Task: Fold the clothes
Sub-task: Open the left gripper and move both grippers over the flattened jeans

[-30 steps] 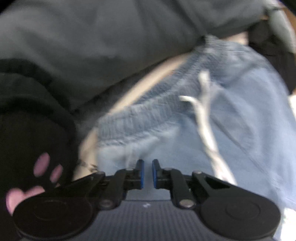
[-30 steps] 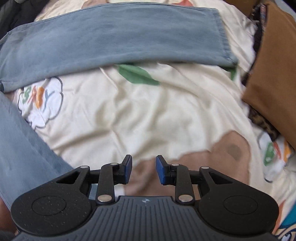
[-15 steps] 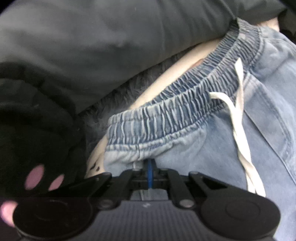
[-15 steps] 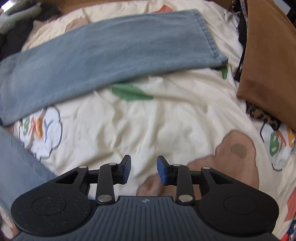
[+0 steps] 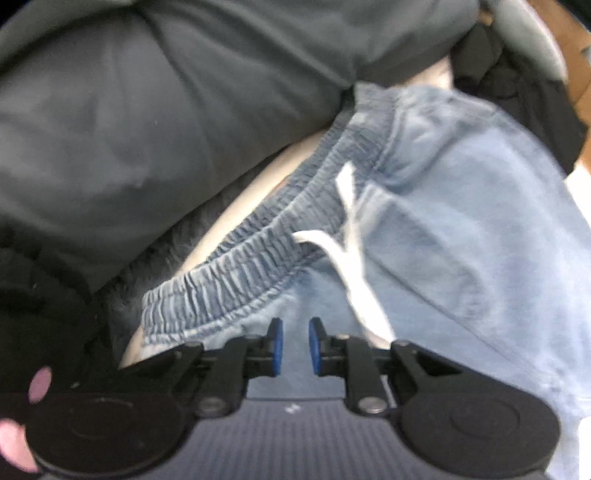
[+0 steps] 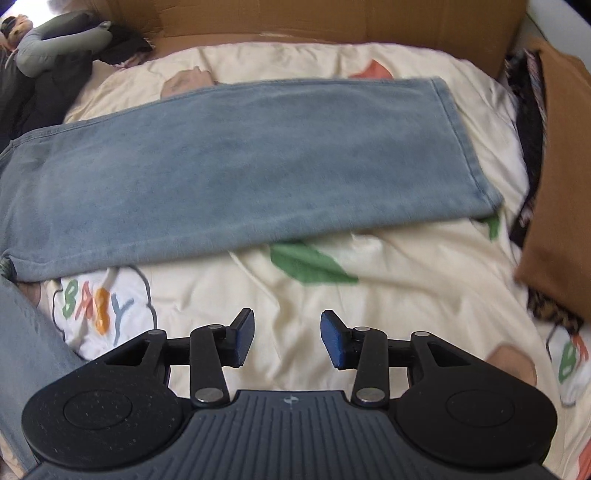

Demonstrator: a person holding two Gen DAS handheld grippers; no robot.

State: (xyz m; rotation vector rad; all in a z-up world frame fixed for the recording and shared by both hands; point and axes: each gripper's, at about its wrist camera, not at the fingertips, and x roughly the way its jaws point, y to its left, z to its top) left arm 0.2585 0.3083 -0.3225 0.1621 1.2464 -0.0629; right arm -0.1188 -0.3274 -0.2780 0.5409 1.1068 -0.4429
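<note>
Light-blue jeans lie on a cream printed bedsheet (image 6: 388, 306). Their elastic waistband (image 5: 258, 266) and white drawstring (image 5: 351, 254) fill the left wrist view. My left gripper (image 5: 295, 347) hovers just below the waistband, its jaws opening; only a narrow gap shows between the blue pads, with the denim behind them and not pinched. In the right wrist view one jeans leg (image 6: 240, 166) stretches flat across the bed, and the other leg (image 6: 22, 350) shows at the left edge. My right gripper (image 6: 287, 338) is over bare sheet in front of that leg, jaws opening with nothing between them.
A dark grey garment (image 5: 147, 110) bulges beside the waistband, and a black item with pink paw pads (image 5: 37, 380) is at lower left. Cardboard (image 6: 332, 18) lines the far side of the bed. Brown cloth (image 6: 557, 184) lies to the right, a grey plush toy (image 6: 55, 44) at far left.
The left jaws were pressed together on the denim half a second ago and have parted. The right gripper has tilted towards the far side, its jaws wider; the whole jeans leg and cardboard now show.
</note>
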